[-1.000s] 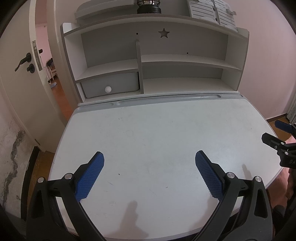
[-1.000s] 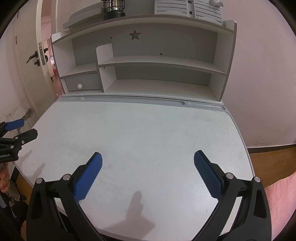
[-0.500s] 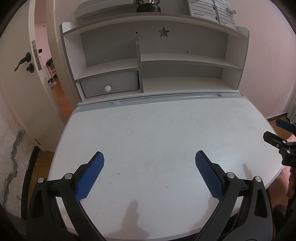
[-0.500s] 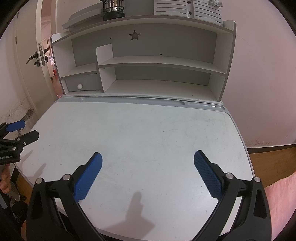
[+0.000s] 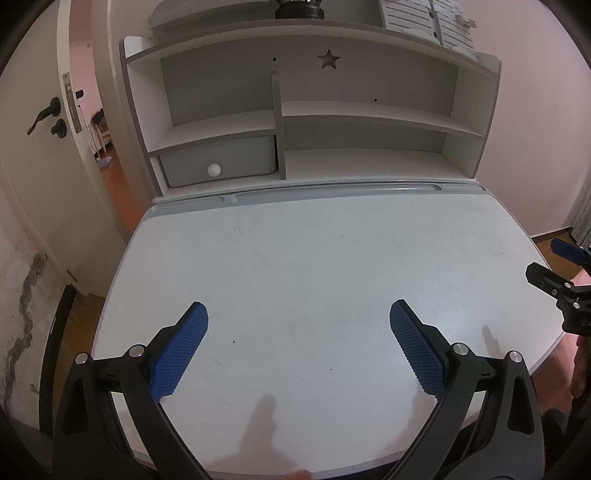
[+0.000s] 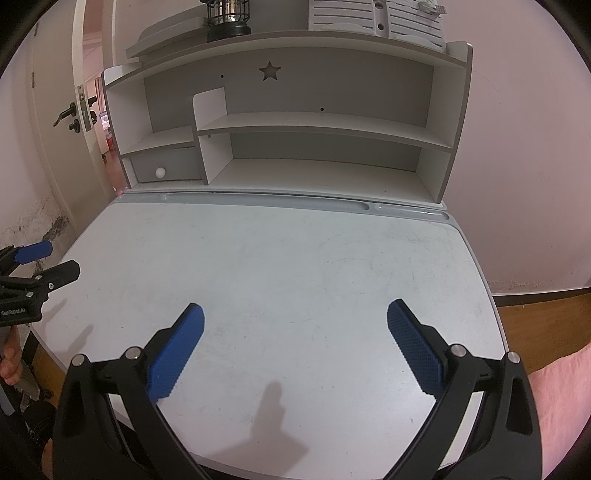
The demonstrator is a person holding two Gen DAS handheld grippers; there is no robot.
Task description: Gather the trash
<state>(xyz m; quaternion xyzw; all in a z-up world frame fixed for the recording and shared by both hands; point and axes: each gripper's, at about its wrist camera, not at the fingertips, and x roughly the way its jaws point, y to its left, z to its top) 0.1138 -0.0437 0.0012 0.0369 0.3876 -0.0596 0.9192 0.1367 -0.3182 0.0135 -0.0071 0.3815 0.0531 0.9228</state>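
Note:
My left gripper (image 5: pixel 298 314) is open and empty, hovering over the front of the white desk top (image 5: pixel 314 258). My right gripper (image 6: pixel 295 314) is open and empty over the same desk (image 6: pixel 295 258). The right gripper also shows at the right edge of the left wrist view (image 5: pixel 554 269), and the left gripper shows at the left edge of the right wrist view (image 6: pixel 44 258). No trash shows on the desk or the shelves in either view.
A white hutch (image 5: pixel 295 110) with shelves, a star cut-out and a small grey drawer (image 5: pixel 218 162) stands at the desk's back. A lantern (image 6: pixel 227 16) and a white organiser (image 6: pixel 376 18) sit on top. An open door (image 5: pixel 44 122) is at left.
Both grippers stay open over the desk. The views have shifted only slightly; the right gripper sits a little lower at the edge of the left wrist view.

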